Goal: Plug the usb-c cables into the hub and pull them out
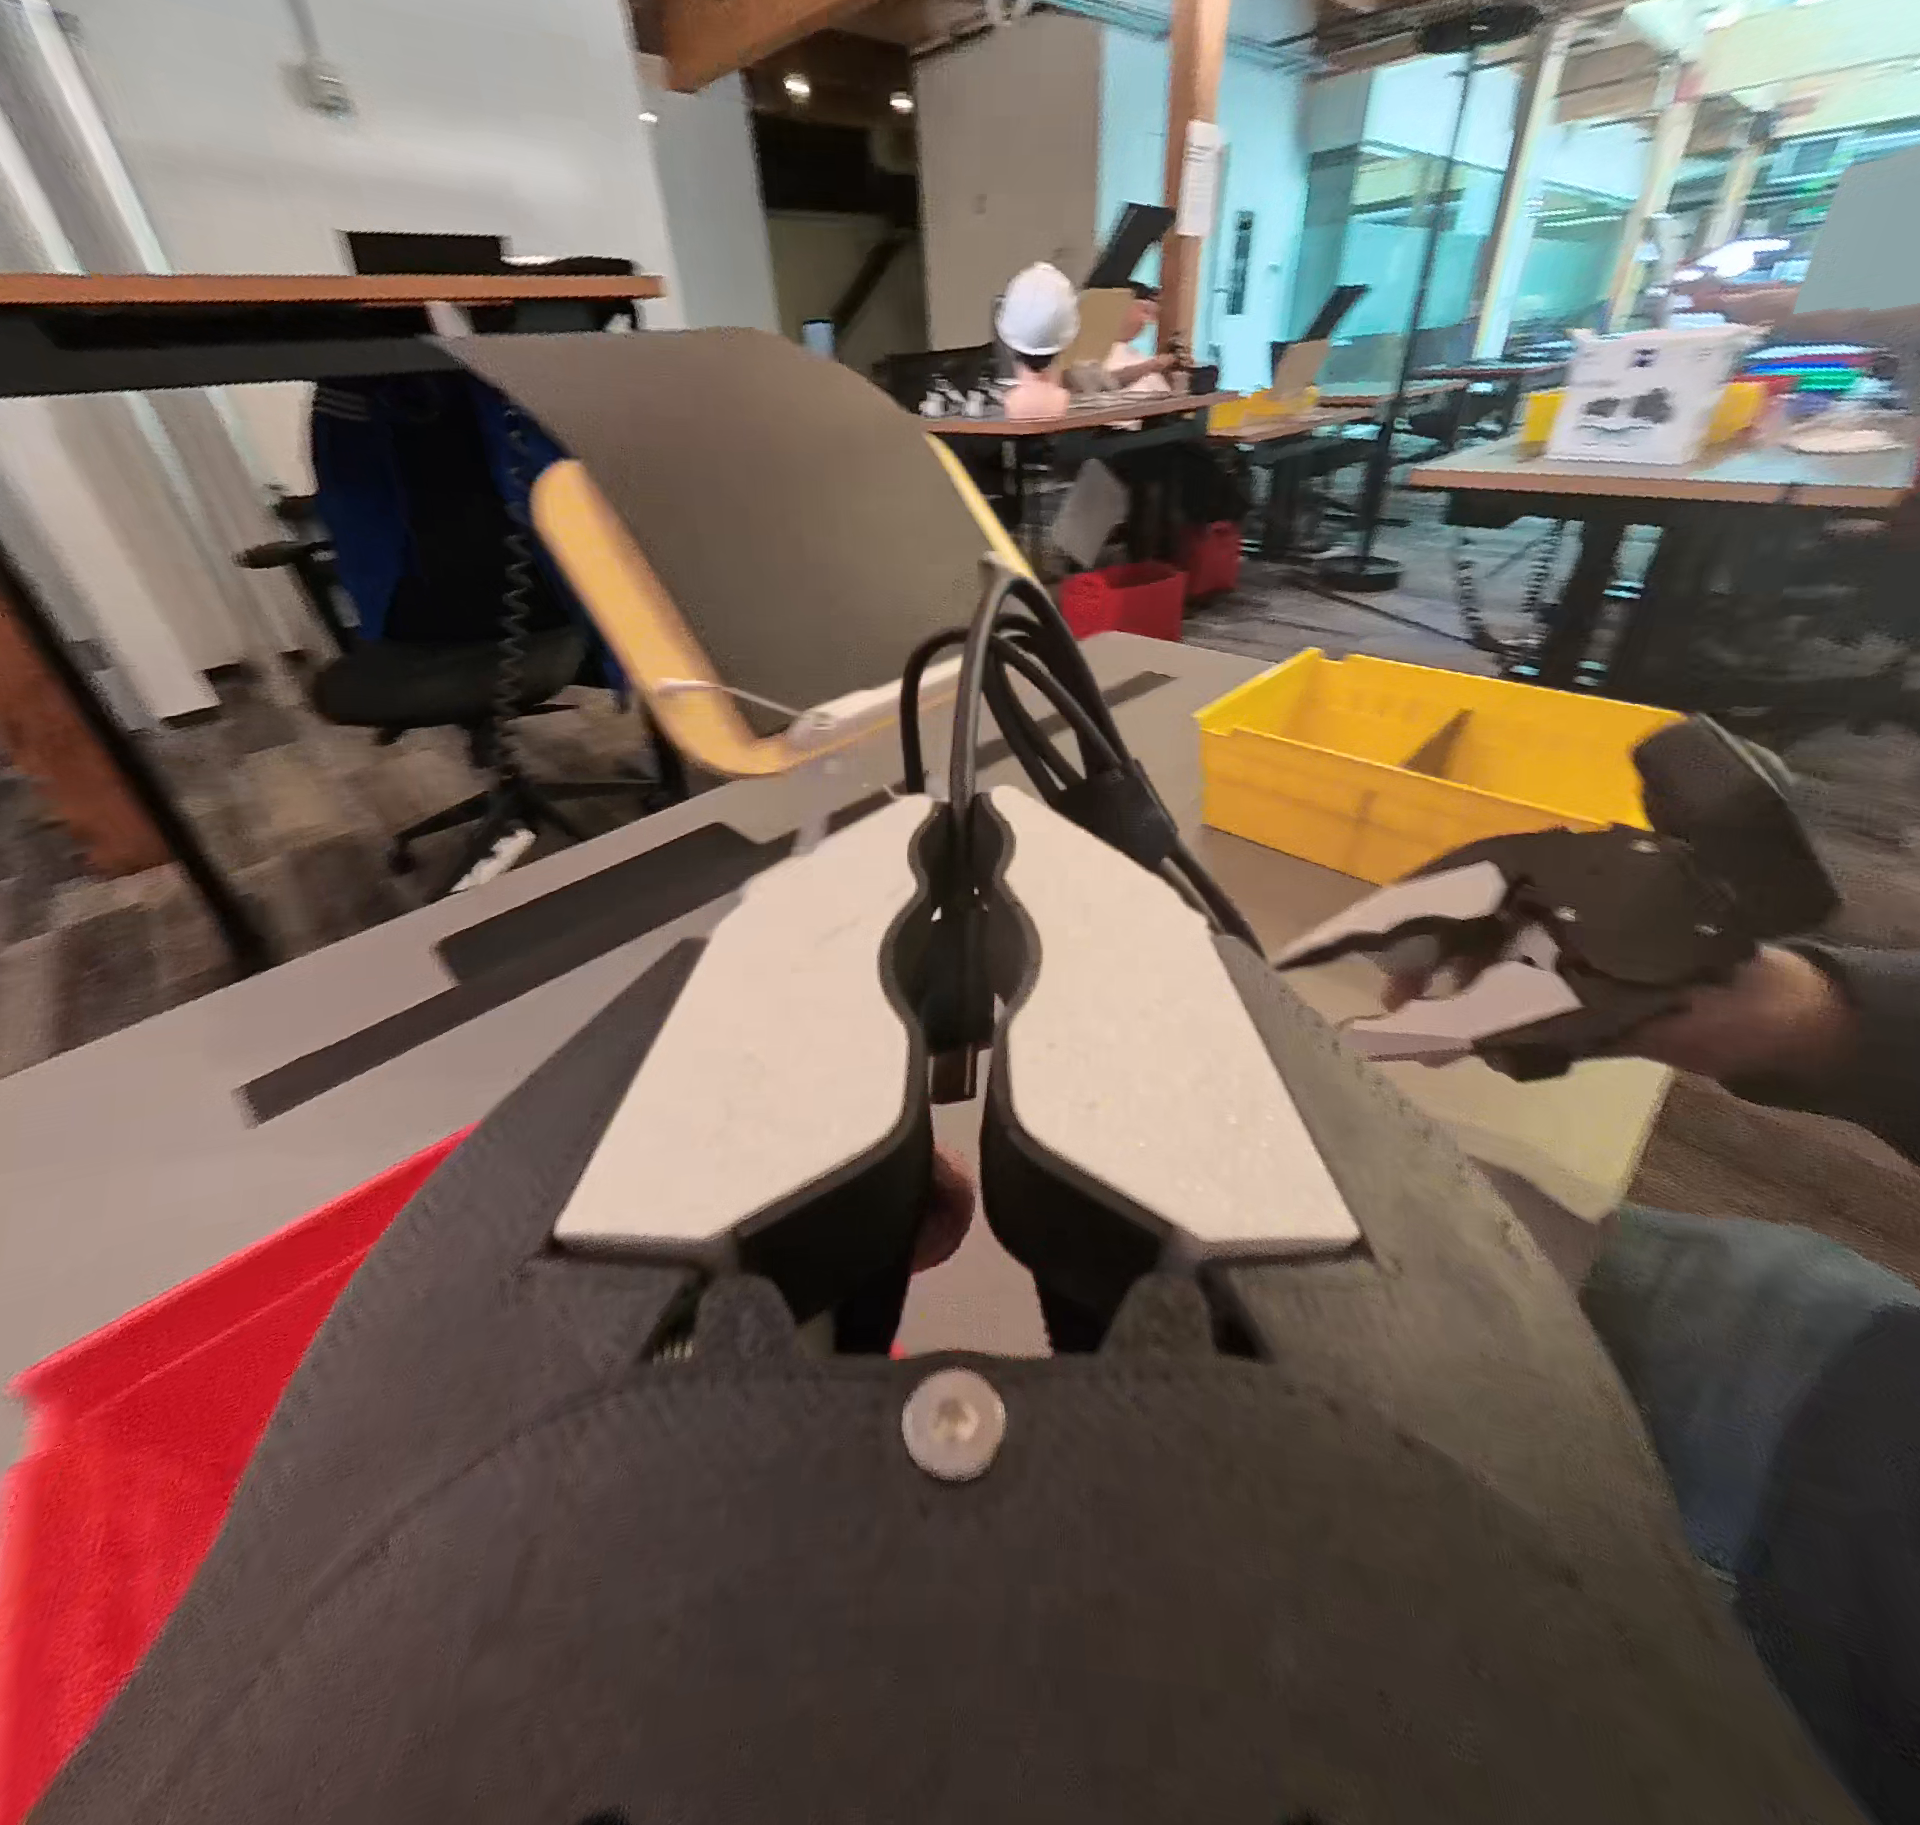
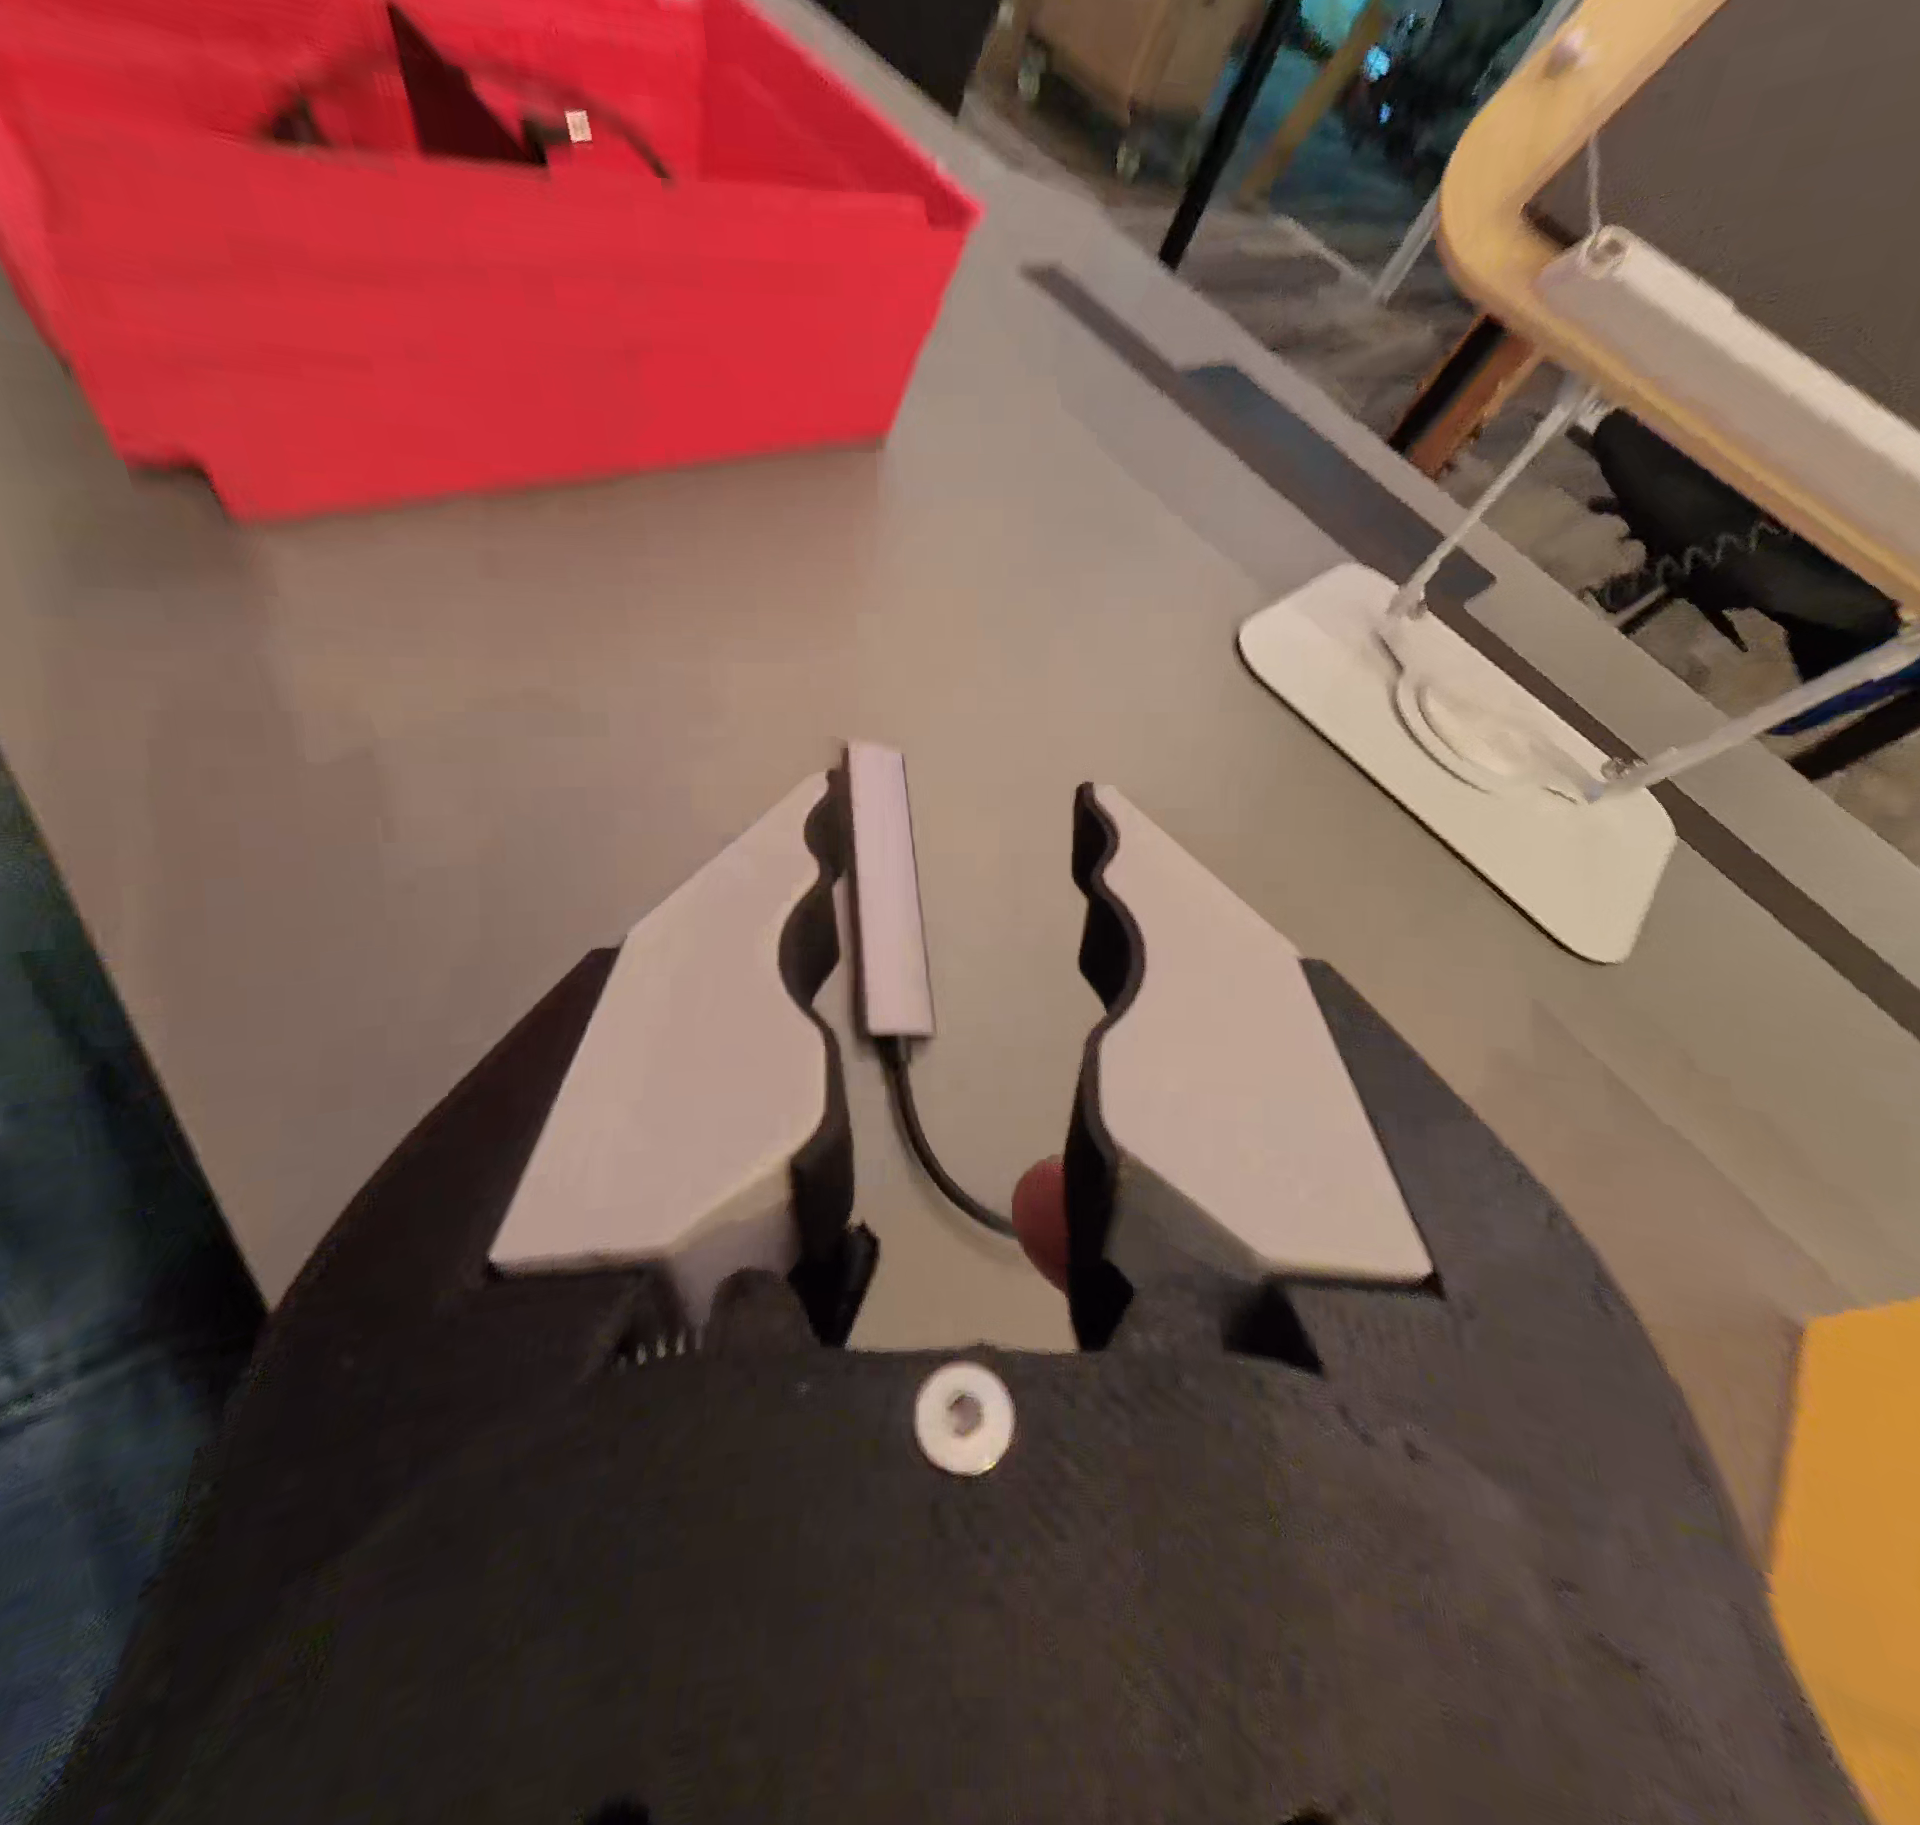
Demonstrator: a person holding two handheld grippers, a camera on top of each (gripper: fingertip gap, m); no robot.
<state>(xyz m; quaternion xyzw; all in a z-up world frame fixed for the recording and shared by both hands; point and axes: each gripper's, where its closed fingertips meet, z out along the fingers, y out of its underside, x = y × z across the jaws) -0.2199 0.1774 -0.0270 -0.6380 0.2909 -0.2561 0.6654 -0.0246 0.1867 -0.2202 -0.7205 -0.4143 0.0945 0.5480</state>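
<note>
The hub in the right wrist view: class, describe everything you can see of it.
The hub is a slim, silver-grey bar, metal by its look, lying flat on the grey table. A thin black lead leaves its near end and curves right. It sits between the open fingers of the right gripper, close beside the left finger; contact cannot be judged. No cable is seen plugged into it.

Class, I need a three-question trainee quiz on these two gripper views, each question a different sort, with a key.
1. True or false: the left gripper is shut on a black cable.
2. Which bin holds cables: A red, B yellow?
3. Fill in: the hub lies on the ____ between the right gripper's open jaws.

Key: 1 true; 2 A; 3 table.
</note>
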